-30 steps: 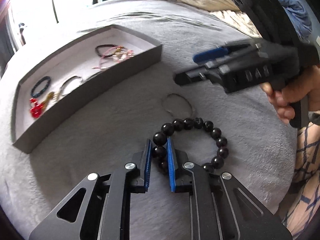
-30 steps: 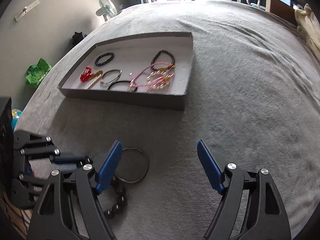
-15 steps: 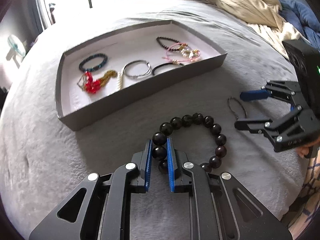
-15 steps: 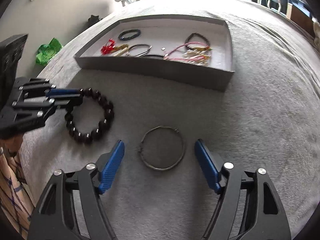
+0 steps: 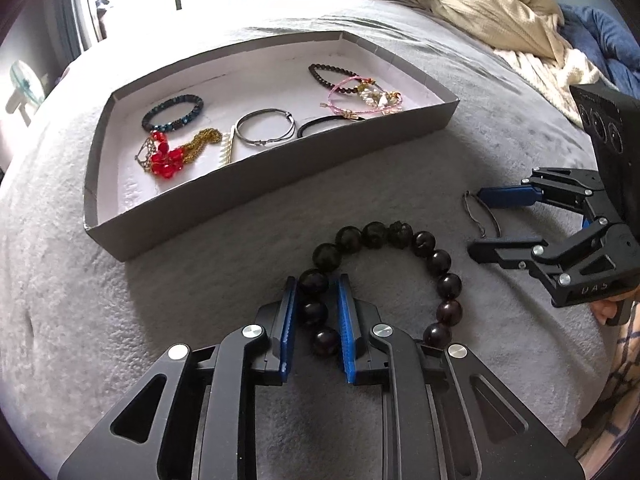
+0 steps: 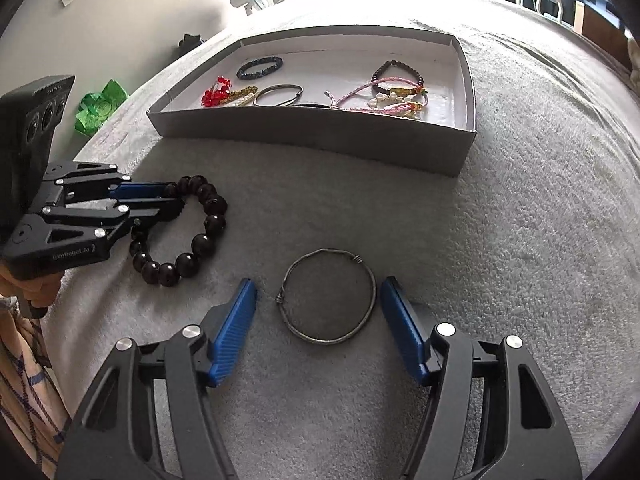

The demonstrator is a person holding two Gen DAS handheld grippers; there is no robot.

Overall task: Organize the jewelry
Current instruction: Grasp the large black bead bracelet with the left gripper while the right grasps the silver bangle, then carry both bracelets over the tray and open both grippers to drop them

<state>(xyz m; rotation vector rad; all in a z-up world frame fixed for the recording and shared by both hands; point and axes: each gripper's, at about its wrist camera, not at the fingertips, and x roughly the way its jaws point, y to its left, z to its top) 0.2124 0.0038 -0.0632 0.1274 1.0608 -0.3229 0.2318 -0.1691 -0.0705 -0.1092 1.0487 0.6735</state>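
**Left wrist view: two bracelets on the blanket, seven pieces in the tray**

Left wrist view shows the left gripper with its blue pads set closely either side of one strand of the large dark round-bead bracelet. Its jaws are just opening; the pads look to be still touching the beads. That bracelet lies on the grey fleece blanket, in front of the shallow grey cardboard tray with a white floor. About thirteen beads can be counted on it, a few hidden behind the fingers.

Right wrist view shows the right gripper with its jaws apart and closing. The thin grey metal wire bangle lies flat on the blanket between them. The right pad stands just beside the bangle's rim; the left pad is a little clear of it.

Inside the tray I count seven pieces:
- one dark blue beaded bracelet
- one red-bead and gold-chain piece
- one short row of pearls
- one silver wire bangle
- one plain black band
- one small dark-bead bracelet
- one pink cord bracelet with pale charms; the cords overlap, so it may be more than one.

A person's hand holds the left gripper's handle.
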